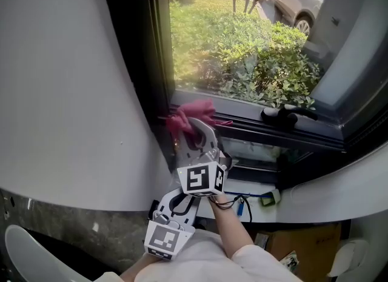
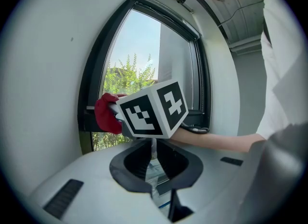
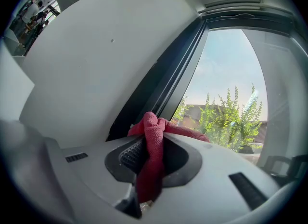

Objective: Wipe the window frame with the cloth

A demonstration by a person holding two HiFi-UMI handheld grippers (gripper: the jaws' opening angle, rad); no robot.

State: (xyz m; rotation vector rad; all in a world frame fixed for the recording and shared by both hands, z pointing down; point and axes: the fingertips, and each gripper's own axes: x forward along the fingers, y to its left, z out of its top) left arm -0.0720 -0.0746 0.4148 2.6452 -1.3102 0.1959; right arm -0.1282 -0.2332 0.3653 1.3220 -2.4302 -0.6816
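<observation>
The right claw (image 3: 152, 141) presses its gripped, crumpled red cloth (image 1: 191, 117) into the bottom corner of the dark window frame (image 1: 159, 62) (left claw (image 2: 152, 146) closed, empty), so most wiping seems left.

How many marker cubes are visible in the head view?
2. One marker cube is on the right gripper, which holds the red cloth at the window frame. The other cube is lower, on the left gripper. None seems hidden.

1. Left gripper (image 2: 153, 156): pale grey moulded shell, black jaw recess, dark rectangular slots.
2. Right gripper (image 3: 153, 143): identical shell; black ribbed pads (image 3: 131, 154).
3. Right cube (image 1: 202, 179) and left cube (image 1: 167, 238): white faces, black square markers.
4. Right sleeve (image 1: 262, 258): white fabric.
</observation>
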